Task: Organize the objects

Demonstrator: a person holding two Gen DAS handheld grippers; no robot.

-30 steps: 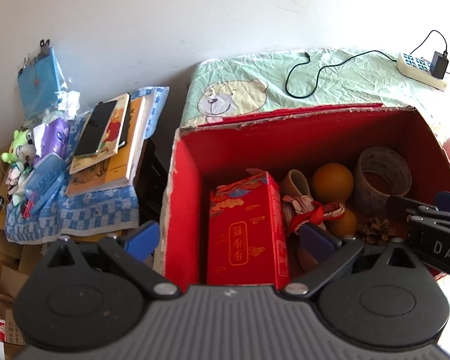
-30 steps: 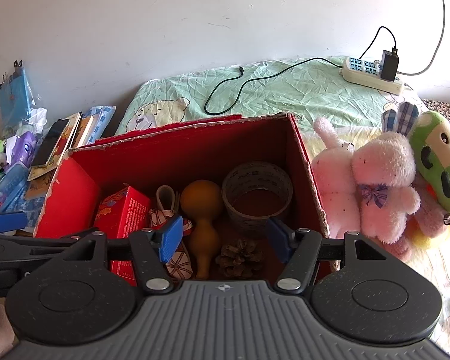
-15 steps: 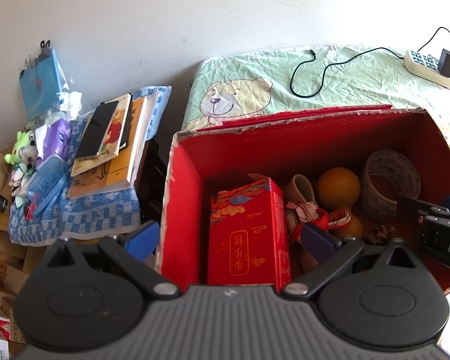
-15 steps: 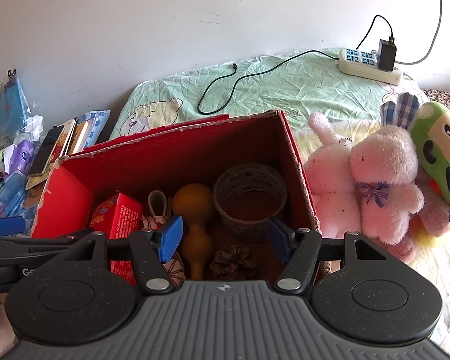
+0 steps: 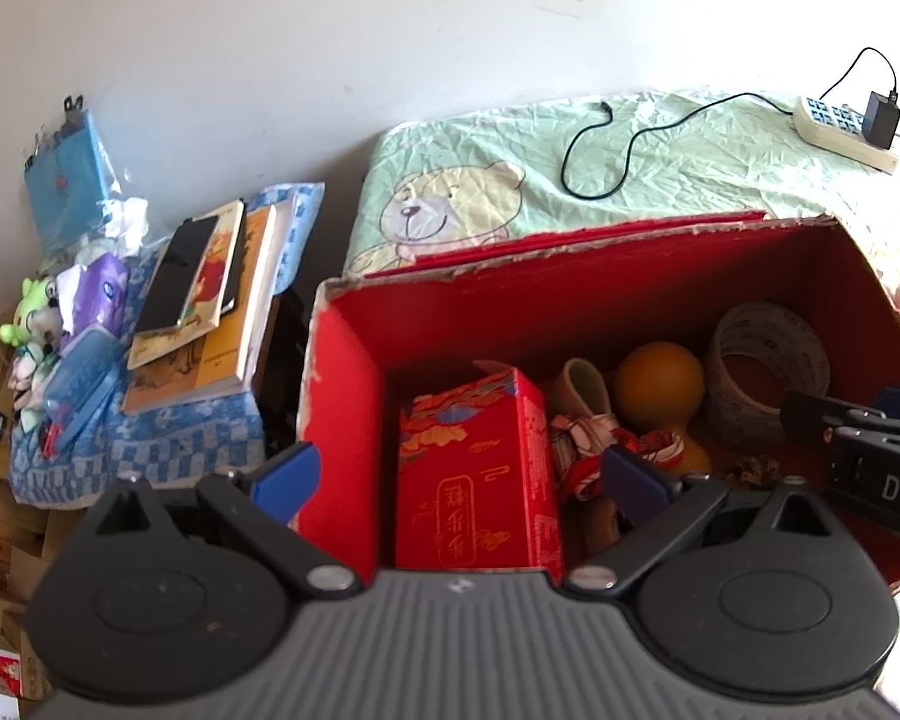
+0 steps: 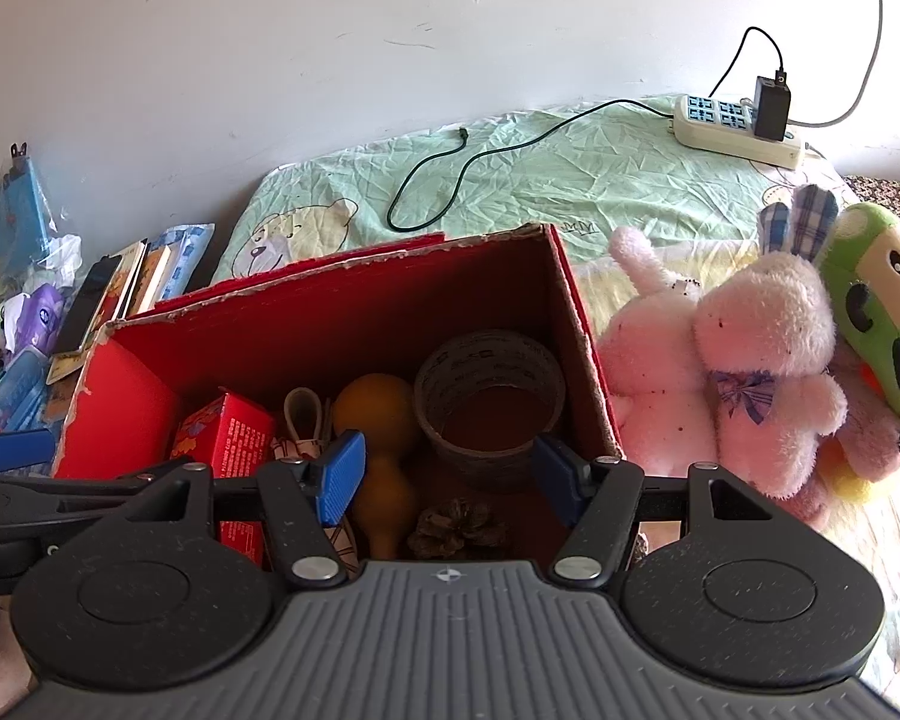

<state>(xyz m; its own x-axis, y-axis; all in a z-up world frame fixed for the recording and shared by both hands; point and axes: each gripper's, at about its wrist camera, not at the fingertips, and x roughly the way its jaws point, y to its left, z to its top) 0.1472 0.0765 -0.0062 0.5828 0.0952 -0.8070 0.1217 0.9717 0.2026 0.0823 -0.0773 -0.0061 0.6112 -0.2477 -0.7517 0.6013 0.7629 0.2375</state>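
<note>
Box (image 6: 576, 324) at centre frame – carton (image 6: 225, 432) at its left, gourd (image 6: 372, 414) in the middle, tape roll (image 6: 489, 384) at right, plush toys (image 6: 750, 360) right of box, books (image 5: 210, 312) at left.

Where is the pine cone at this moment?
Right wrist view: the pine cone lies on the red box floor, just before the tape roll, right of the gourd.

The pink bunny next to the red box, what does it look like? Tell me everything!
The pink bunny is a fluffy plush toy, a bit speckled with dark specks. It wears a blue-purple checked bow at its neck, and one ear looks blue plaid. It sits upright on the bed, leaning between another pink plush, which rests against the red box, and a green plush. No hand-held gripper touches it.
</note>
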